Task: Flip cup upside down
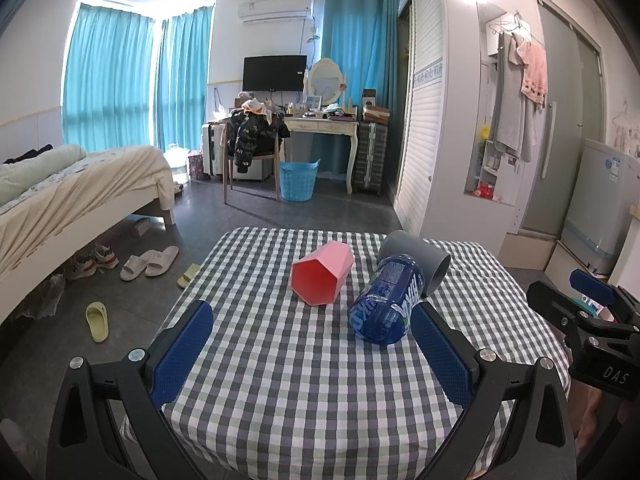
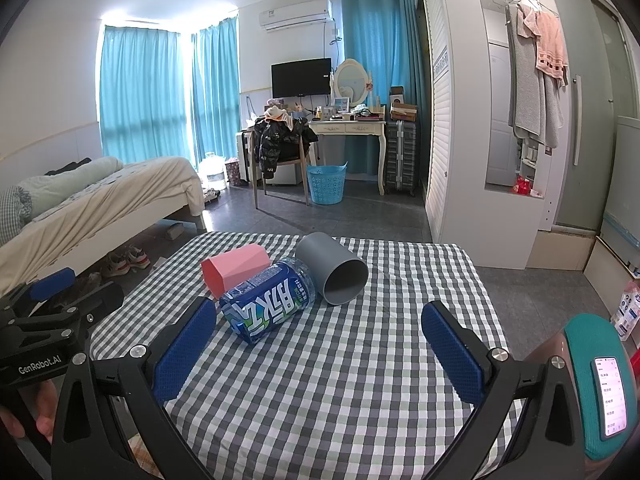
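Observation:
Three items lie on their sides on the checked table. A pink faceted cup lies with its mouth toward me; it also shows in the right wrist view. A grey cup lies at the right, its mouth open toward the right wrist view. A blue labelled bottle lies between them, also seen from the right. My left gripper is open and empty, short of the cups. My right gripper is open and empty, near the table's front.
The right gripper's body shows at the right edge of the left view, and the left gripper's body at the left of the right view. A bed stands left, slippers lie on the floor, a wardrobe stands right.

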### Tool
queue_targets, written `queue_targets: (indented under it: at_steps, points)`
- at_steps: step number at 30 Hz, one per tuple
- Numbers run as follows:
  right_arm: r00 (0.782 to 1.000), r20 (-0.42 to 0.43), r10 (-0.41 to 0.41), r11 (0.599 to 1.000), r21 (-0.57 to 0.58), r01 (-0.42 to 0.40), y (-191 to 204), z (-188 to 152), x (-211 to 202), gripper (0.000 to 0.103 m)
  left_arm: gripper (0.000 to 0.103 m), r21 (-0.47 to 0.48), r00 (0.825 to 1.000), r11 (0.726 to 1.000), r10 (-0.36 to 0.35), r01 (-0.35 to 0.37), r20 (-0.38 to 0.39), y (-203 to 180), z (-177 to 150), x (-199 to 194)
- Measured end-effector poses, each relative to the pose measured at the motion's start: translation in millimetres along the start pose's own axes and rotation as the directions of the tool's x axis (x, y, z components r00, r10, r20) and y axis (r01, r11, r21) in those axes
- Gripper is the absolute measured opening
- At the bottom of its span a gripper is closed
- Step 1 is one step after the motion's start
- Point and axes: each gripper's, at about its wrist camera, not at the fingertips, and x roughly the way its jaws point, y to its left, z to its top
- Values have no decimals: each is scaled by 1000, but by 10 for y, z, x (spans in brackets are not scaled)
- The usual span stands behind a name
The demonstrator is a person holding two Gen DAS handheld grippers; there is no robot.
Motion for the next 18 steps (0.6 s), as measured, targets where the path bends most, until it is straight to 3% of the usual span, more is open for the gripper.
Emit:
queue_targets:
  at_steps: [11,18]
  points:
    - [1000,-27,3,1000,13,-3,-74,98,204,103,102,6,999,1000,-14,15,-52,18,215,345]
    - [999,-47,-10,999,32,11,-227,291,561,103,102,-9,991,1000,-19,18,-131,106,502,1081]
